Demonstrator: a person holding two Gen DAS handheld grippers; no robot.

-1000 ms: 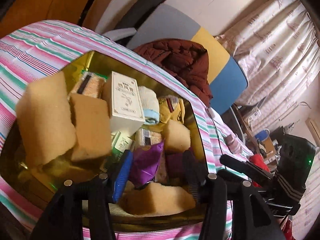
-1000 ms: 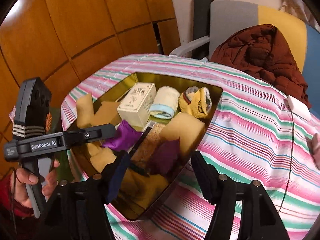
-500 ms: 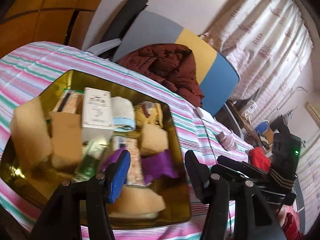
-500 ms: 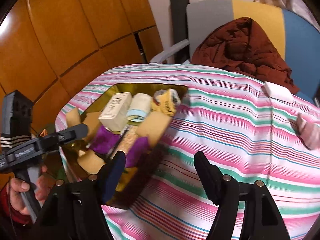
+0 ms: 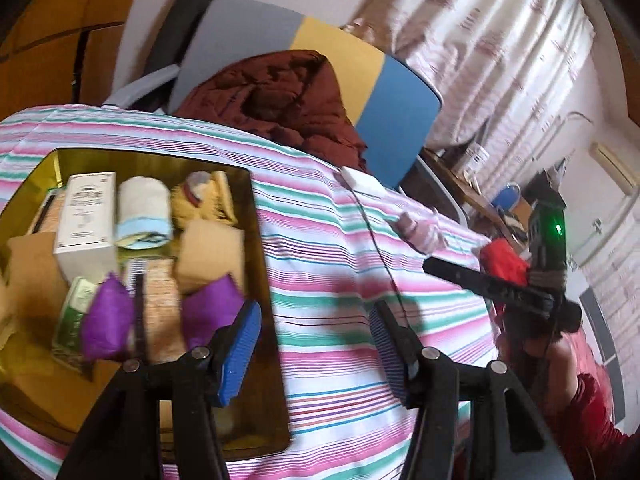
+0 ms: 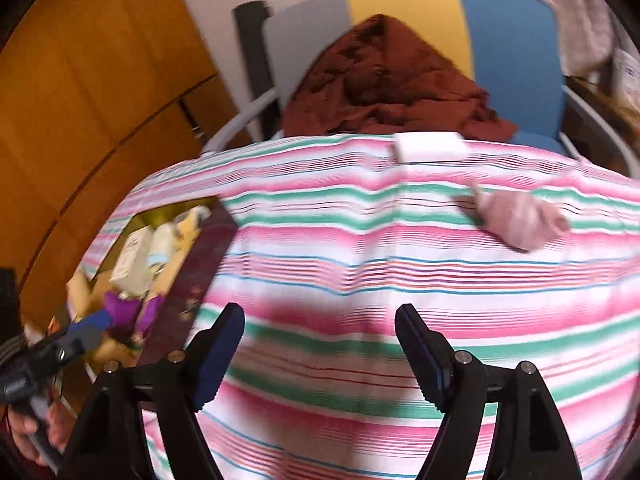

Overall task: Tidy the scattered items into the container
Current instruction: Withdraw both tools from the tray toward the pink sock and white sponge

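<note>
The gold tin (image 5: pixel 140 160) sits at the left on the striped cloth, packed with sponges, a white box (image 5: pixel 86 216), a rolled towel and purple pouches (image 5: pixel 106 320). My left gripper (image 5: pixel 316 344) hangs open over the cloth beside the tin's right edge, with nothing between its fingers. Out on the cloth lie a pink sock (image 5: pixel 420 232) and a white block (image 5: pixel 360 178). In the right wrist view my right gripper (image 6: pixel 320 344) is over bare cloth, its jaws opening and empty. The pink sock (image 6: pixel 520 216) is ahead to its right, the white block (image 6: pixel 430 146) at the far edge, the tin (image 6: pixel 200 272) at left.
A chair with a dark red jacket (image 6: pixel 384 84) stands behind the table. A thin dark cable (image 5: pixel 372 240) runs across the cloth. Wooden panels (image 6: pixel 100 100) rise at left. A person's hand (image 6: pixel 32 432) holds the left gripper's handle at lower left. Curtains and a cluttered desk are at right.
Both views have swung to the right, off the tin and onto the striped cloth. The pink sock and white block have come into view. The right jaws have spread wider.
</note>
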